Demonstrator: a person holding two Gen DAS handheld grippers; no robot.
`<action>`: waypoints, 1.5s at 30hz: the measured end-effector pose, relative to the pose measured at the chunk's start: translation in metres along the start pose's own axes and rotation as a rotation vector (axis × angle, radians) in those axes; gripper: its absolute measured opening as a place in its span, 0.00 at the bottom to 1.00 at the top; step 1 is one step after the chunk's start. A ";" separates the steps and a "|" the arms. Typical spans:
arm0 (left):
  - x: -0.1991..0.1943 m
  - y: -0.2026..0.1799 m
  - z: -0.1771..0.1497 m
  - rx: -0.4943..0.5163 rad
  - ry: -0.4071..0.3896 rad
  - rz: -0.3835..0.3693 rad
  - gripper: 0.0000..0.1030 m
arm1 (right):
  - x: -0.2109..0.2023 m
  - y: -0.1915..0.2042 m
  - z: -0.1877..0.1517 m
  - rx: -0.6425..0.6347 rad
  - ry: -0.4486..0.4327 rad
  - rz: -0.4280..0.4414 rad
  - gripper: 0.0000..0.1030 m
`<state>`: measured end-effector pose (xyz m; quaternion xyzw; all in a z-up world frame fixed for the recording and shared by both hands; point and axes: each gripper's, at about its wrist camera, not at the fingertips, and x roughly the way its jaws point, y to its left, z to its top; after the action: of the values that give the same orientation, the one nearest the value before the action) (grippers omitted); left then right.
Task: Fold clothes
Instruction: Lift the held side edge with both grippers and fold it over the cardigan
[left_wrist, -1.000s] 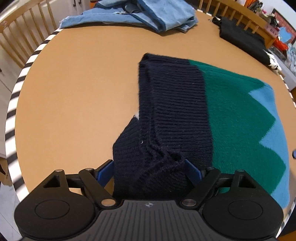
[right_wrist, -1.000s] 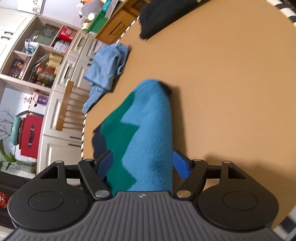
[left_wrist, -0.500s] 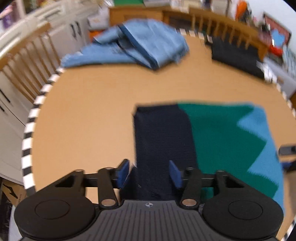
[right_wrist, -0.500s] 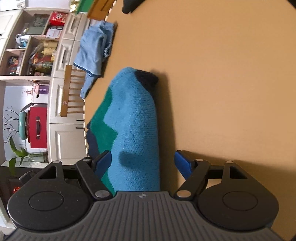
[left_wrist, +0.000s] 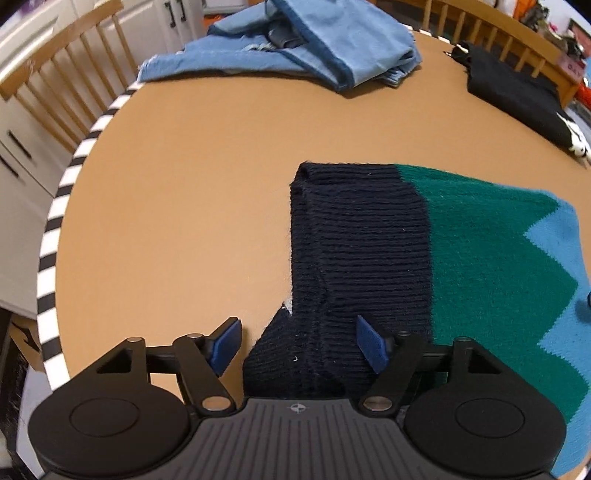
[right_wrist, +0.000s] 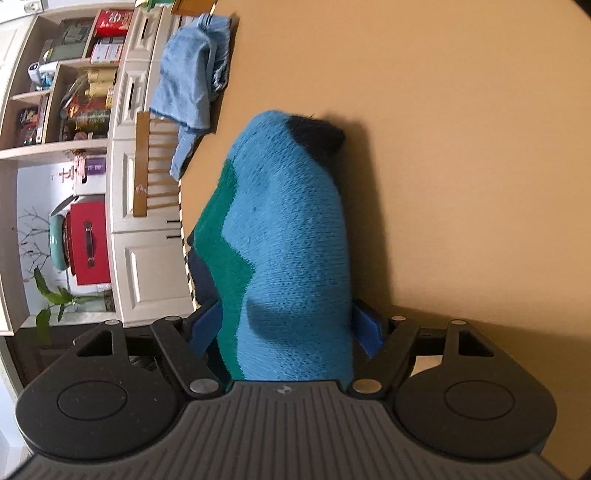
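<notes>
A knitted sweater (left_wrist: 461, 243) in navy, green and light blue lies folded on the round tan table (left_wrist: 184, 206). In the left wrist view my left gripper (left_wrist: 299, 345) is open over the sweater's navy near edge, with the cloth lying between its fingers. In the right wrist view the sweater (right_wrist: 288, 236) runs away from the camera, its light blue part uppermost. My right gripper (right_wrist: 286, 328) is open, its fingers standing either side of the blue end of the sweater.
A pile of blue denim (left_wrist: 295, 40) lies at the far edge of the table. A black garment (left_wrist: 517, 92) lies at the far right. Wooden chairs (left_wrist: 62, 74) stand round the striped table rim. Shelves and cabinets (right_wrist: 85, 110) stand beyond.
My left gripper has let go of the navy edge and opened; the sweater now lies flat. My right gripper has stayed open around the blue end.
</notes>
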<state>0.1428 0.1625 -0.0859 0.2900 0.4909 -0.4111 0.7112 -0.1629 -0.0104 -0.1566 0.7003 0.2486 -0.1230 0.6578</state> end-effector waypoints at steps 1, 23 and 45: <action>0.000 0.000 0.000 0.004 0.000 0.002 0.70 | 0.001 0.000 0.000 0.001 0.005 0.005 0.78; -0.009 0.008 -0.002 0.008 -0.032 0.006 0.81 | 0.005 0.081 -0.032 -0.406 -0.047 -0.318 0.27; -0.021 0.058 -0.011 -0.250 -0.039 -0.366 0.82 | -0.050 0.065 0.013 -0.423 -0.042 -0.542 0.26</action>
<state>0.1839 0.2064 -0.0694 0.0978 0.5688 -0.4749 0.6644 -0.1698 -0.0333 -0.0775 0.4542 0.4318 -0.2534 0.7369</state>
